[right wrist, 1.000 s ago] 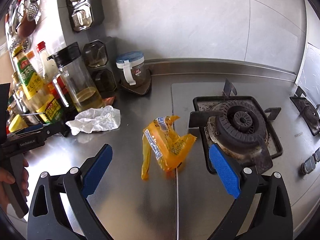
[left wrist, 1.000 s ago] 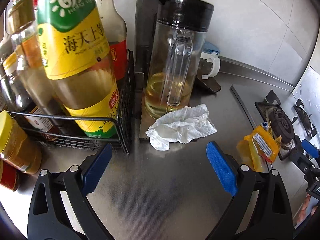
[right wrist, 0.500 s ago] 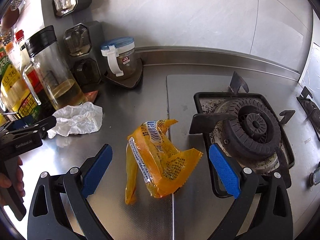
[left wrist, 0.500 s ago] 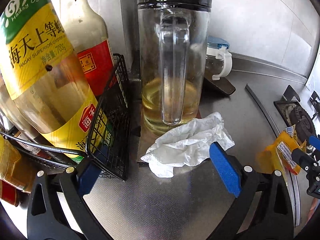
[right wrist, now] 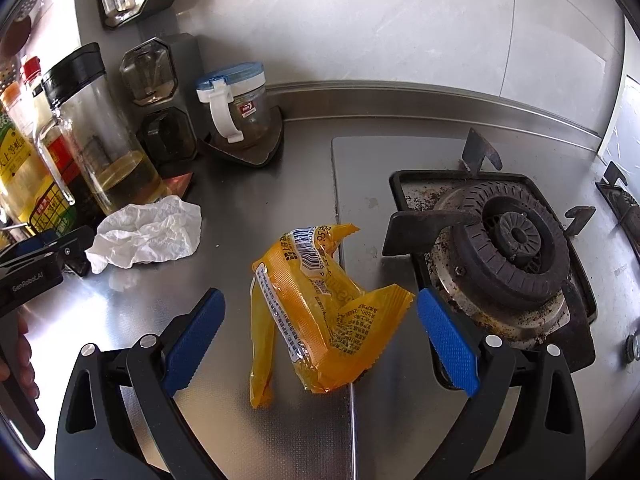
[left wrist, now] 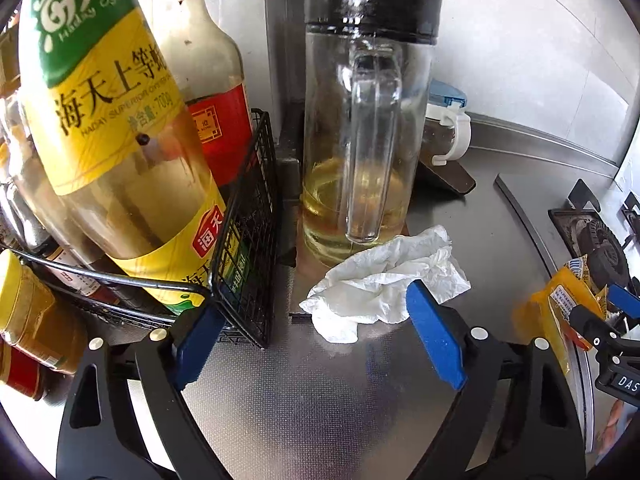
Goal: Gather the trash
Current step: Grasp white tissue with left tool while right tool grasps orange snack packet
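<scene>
On the steel kitchen table (right wrist: 248, 184) we've closed in w/ both jaws apart: left gripper (left wrist: 316, 330) now at the tissue (left wrist: 384, 280), right gripper (right wrist: 320, 334) straddling the yellow wrapper (right wrist: 320, 312), so grabs look imminent.

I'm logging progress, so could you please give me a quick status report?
Both tongs open: left tongs at the crumpled tissue, right tongs straddling the yellow wrapper. Neither grasped. Wire rack crowds the left finger.

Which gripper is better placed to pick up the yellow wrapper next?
Right. The right gripper is open with the yellow wrapper between its jaws; the left gripper faces the crumpled tissue instead.
</scene>
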Motion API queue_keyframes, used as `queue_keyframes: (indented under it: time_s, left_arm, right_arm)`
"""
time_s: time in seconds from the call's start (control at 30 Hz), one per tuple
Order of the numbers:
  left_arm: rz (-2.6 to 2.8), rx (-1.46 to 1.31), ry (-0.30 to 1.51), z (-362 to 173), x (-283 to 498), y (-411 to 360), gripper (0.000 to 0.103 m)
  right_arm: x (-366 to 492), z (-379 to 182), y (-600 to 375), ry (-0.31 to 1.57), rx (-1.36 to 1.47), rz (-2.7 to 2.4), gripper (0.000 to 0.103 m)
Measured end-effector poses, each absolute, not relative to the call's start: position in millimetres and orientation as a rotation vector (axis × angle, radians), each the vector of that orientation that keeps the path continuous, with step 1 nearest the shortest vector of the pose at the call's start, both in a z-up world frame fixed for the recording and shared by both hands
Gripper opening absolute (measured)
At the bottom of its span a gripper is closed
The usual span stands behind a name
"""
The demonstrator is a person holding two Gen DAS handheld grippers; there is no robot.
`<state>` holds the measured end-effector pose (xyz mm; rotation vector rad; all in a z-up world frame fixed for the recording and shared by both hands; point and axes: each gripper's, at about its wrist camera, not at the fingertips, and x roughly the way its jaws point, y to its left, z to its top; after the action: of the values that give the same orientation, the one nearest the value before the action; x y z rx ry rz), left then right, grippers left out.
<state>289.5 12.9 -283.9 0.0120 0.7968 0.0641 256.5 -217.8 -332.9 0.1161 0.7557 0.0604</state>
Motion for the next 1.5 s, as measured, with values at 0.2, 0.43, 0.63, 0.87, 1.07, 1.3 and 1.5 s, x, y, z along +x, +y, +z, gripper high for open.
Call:
queue_keyframes:
  time_s: [0.2,0.43,0.63,0.87,1.07,1.3,1.5]
  left_arm:
    - [0.069,0.028,0.784,-281,282,8,0.091]
    - [0.04,-0.001,0.783,-277,258,3,0.091]
    - [-0.008,0.058,0.763,-280,262,-16,0.091]
    - [0.028,0.092,0.82,-309,298,-16,0.09]
    - [0.024,0.112,0.851,-324,311,-20,0.086]
    - [0.001,0.114,0.881,-331,315,-24,0.05]
    - [-0.027,0.116,0.908,-329,315,-31,0.01]
  right_arm:
    - [255,-335,-221,0.758,0.124,0.05,0.097]
    - [254,-341,-225,0.771,0.145,0.042,0.097]
    - [256,-340,-226,0.769,0.144,0.039,0.097]
    - [261,-344,-223,0.787,0.138,0.051,0.086]
    - [263,-350,-216,0.81,0.094,0.061,0.057]
    - [255,-342,-209,0.79,0.061,0.099,0.032]
    - [239,-331,-213,0.771,0.077,0.108,0.032]
